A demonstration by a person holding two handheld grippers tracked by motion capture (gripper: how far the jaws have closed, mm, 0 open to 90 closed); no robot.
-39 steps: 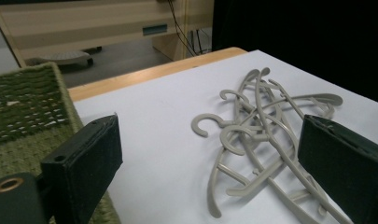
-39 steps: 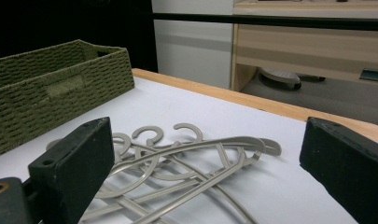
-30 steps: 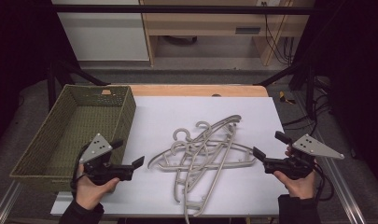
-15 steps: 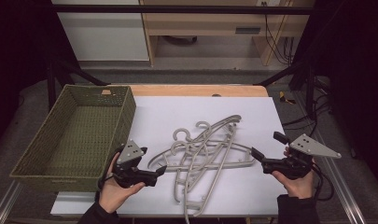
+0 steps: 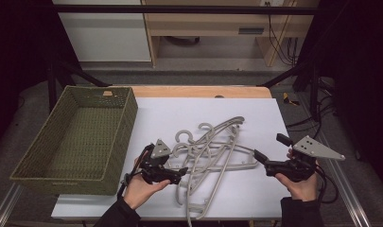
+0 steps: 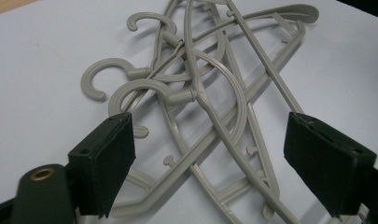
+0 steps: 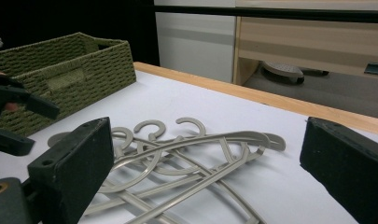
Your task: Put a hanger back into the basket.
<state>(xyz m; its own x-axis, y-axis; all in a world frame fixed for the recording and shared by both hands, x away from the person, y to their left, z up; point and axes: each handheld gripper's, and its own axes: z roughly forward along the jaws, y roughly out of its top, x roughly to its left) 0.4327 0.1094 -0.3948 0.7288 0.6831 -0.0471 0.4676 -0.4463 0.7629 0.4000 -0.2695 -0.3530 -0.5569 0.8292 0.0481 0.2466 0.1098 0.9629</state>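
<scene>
High view: tangled grey plastic hangers (hooks toward upper left) heaped at frame centre on white table. Left gripper, jaws spread, now against pile's left edge, nearer than before. Right gripper gaping, unmoved.

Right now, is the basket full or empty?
Empty. The high view looks straight into the basket and shows bare woven floor; the hangers all lie on the table.

Wide-open tongs frame grey hangers piled on the white table, a green basket behind.
</scene>
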